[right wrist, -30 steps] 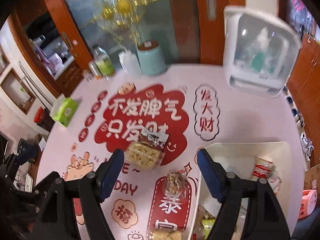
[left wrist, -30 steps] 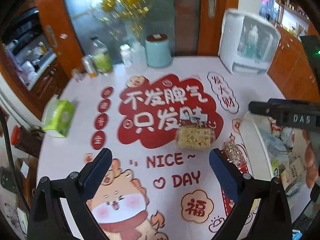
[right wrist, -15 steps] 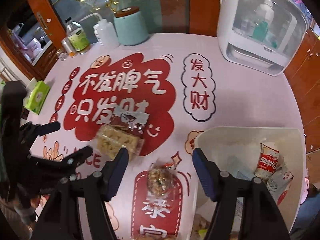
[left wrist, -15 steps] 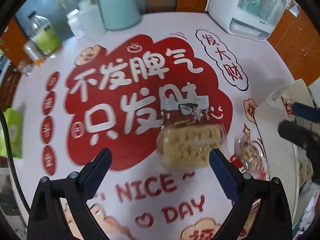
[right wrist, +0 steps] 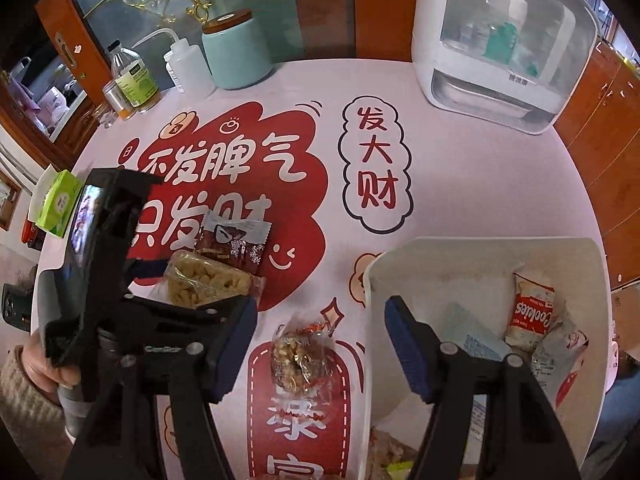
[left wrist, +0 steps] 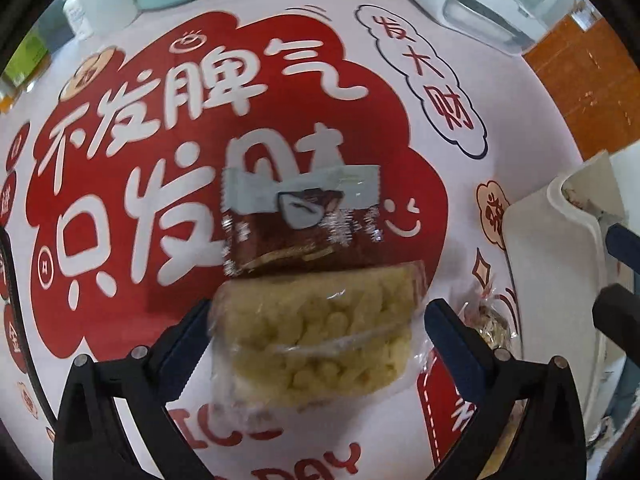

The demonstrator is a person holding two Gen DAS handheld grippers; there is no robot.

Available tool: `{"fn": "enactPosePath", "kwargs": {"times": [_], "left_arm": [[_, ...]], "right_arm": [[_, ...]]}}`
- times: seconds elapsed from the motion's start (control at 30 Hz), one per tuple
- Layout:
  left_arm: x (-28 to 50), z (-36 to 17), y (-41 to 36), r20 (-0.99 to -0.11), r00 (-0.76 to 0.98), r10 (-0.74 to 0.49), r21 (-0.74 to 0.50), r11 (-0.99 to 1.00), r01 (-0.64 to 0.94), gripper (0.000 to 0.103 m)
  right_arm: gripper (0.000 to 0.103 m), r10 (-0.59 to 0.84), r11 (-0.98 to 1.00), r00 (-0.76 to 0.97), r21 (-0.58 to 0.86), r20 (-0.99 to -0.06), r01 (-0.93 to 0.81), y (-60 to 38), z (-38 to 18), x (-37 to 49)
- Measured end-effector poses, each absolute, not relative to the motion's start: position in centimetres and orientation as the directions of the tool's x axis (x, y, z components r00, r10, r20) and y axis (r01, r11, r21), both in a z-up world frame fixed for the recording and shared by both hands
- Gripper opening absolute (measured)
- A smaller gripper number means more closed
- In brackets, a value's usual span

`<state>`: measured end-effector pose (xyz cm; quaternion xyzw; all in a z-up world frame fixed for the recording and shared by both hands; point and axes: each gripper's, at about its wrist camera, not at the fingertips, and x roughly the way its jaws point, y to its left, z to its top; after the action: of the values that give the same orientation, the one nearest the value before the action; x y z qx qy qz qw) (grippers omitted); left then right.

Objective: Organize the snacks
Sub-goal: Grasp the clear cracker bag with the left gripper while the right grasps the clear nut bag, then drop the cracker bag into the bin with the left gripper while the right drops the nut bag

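A clear packet of yellow puffed snack with a brown top [left wrist: 316, 320] lies on the red-and-white tablecloth [left wrist: 280, 80]. My left gripper [left wrist: 320, 328] is open, its blue pads on either side of the packet's lower half, close to its edges. The packet [right wrist: 212, 280] and the left gripper also show in the right wrist view. My right gripper [right wrist: 320, 344] is open and empty above a small nut snack packet [right wrist: 298, 354], beside the white bin [right wrist: 480, 256] that holds several snack packs.
At the table's far edge stand a teal canister [right wrist: 236, 56], a white squeeze bottle [right wrist: 186, 66], some jars [right wrist: 134, 80] and a white appliance [right wrist: 500, 44]. A green tissue box [right wrist: 60, 202] sits at the left edge. The nut packet [left wrist: 488, 320] lies just right of my left gripper.
My left gripper has moved forward and down until its open jaws straddle the puffed snack packet. My right gripper has drawn slightly closer to the nut packet and bin.
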<state>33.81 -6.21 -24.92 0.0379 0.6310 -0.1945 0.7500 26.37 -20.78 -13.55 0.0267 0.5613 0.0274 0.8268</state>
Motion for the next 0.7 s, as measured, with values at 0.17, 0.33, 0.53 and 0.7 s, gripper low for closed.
{"fn": "enactPosePath", "kwargs": {"times": [0.17, 0.33, 0.53, 0.7], "left_arm": [[32.5, -25.2, -8.3, -0.97, 0.191, -0.151, -0.067, 0.92, 0.386, 0.095], [30.7, -24.9, -6.4, -0.97, 0.21, -0.118, -0.044, 0.943, 0.33, 0.085], [27.3, -24.1, -1.6, -0.972, 0.23, -0.055, 0.002, 0.97, 0.244, 0.084], [23.9, -22.1, 2.1, -0.965, 0.256, -0.051, -0.002, 0.982, 0.188, 0.084]], "right_arm": [[0.067, 0.064, 0.998, 0.361, 0.059, -0.93, -0.026, -20.5, -13.8, 26.0], [0.062, 0.064, 0.997, 0.359, 0.046, -0.931, -0.058, -19.9, -13.6, 25.3], [0.056, 0.09, 0.994, 0.353, 0.062, -0.931, -0.091, -18.5, -13.9, 24.5], [0.055, 0.083, 0.989, 0.342, 0.034, -0.936, -0.145, -16.3, -15.1, 23.5]]}}
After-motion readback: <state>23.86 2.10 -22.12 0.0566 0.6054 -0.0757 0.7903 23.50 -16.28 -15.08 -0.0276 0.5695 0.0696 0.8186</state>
